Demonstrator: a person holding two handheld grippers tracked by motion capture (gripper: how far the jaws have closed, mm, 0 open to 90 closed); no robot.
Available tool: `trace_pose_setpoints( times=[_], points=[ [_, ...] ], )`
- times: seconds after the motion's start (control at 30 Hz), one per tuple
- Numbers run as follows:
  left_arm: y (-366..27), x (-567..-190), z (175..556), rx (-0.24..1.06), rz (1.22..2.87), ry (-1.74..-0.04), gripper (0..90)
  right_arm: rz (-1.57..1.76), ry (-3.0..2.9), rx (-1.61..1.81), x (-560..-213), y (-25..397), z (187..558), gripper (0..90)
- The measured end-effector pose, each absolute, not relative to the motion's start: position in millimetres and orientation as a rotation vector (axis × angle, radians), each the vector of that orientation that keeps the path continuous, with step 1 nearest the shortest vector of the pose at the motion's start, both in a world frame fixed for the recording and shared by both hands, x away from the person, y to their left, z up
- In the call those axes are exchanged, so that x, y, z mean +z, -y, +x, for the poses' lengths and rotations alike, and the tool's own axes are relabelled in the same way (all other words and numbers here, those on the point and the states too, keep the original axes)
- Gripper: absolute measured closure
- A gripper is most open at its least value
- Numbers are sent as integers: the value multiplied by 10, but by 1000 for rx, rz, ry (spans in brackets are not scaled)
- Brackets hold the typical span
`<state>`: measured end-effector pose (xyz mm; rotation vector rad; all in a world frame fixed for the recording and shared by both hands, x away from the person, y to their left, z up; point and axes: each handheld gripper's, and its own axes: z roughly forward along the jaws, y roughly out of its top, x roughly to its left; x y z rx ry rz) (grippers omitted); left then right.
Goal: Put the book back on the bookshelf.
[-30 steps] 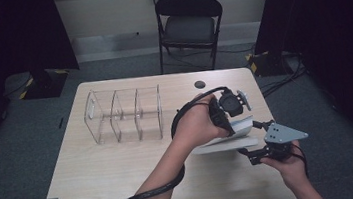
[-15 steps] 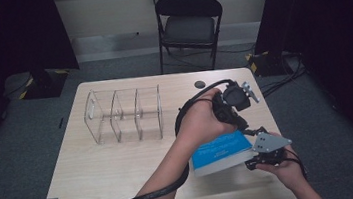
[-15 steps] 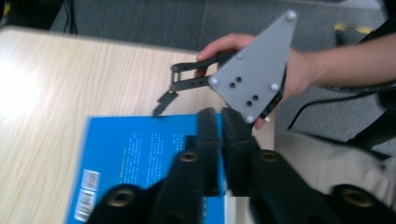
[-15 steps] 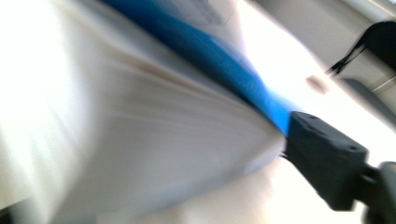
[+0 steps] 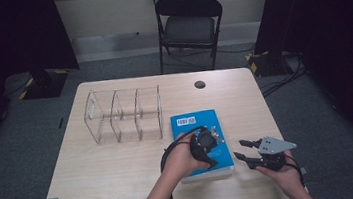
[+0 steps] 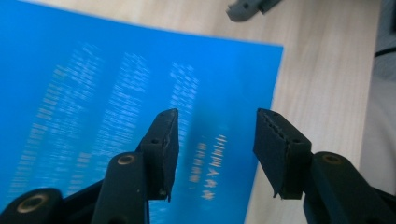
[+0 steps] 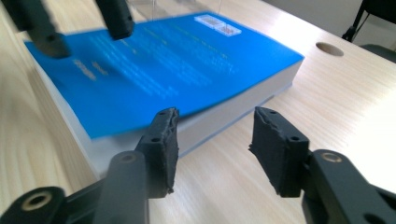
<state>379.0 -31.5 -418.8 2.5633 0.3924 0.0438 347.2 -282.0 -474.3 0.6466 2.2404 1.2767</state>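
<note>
I see the blue book (image 5: 200,142) lying flat near the table's (image 5: 99,189) front-right edge. My left gripper (image 5: 208,143) hovers over it, released; my right gripper (image 5: 243,152) gapes at its three o'clock. The clear rack (image 5: 123,115) stands at ten o'clock, bare wood at nine.

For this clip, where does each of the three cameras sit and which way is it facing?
High view: above the person's side, facing forward and down on the table; shows both forearms, the left hand-held gripper over the blue book, the right hand-held gripper beside it, and the clear rack.
Left gripper view: looks down on the book cover between open jaws.
Right gripper view: low over the table, facing the book's edge; jaws open.
All three share the book.
</note>
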Motion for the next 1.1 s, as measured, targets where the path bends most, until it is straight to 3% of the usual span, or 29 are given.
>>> trace_pose_setpoints(
  times=[0.17, 0.33, 0.43, 0.67, 0.97, 1.1],
  points=[
    [312, -4359, 3695, 77, 2532, -350, 391, 698, -2231, 1307, -4771, 2868, 3445, 422],
    [395, -4508, 3645, 197, 2482, -320, 352, 754, -2233, 1301, -4812, 2906, 3410, 370],
    [442, -4581, 3631, 276, 2484, -233, 260, 771, -2256, 1262, -4859, 2902, 3406, 325],
    [585, -4693, 3549, 449, 2515, -174, 177, 818, -2293, 1214, -4941, 2911, 3405, 292],
    [631, -4621, 3584, 424, 2589, -181, 198, 831, -2301, 1196, -4954, 2961, 3389, 281],
    [625, -4561, 3580, 371, 2591, -183, 294, 833, -2306, 1190, -4955, 2974, 3384, 278]
  ],
)
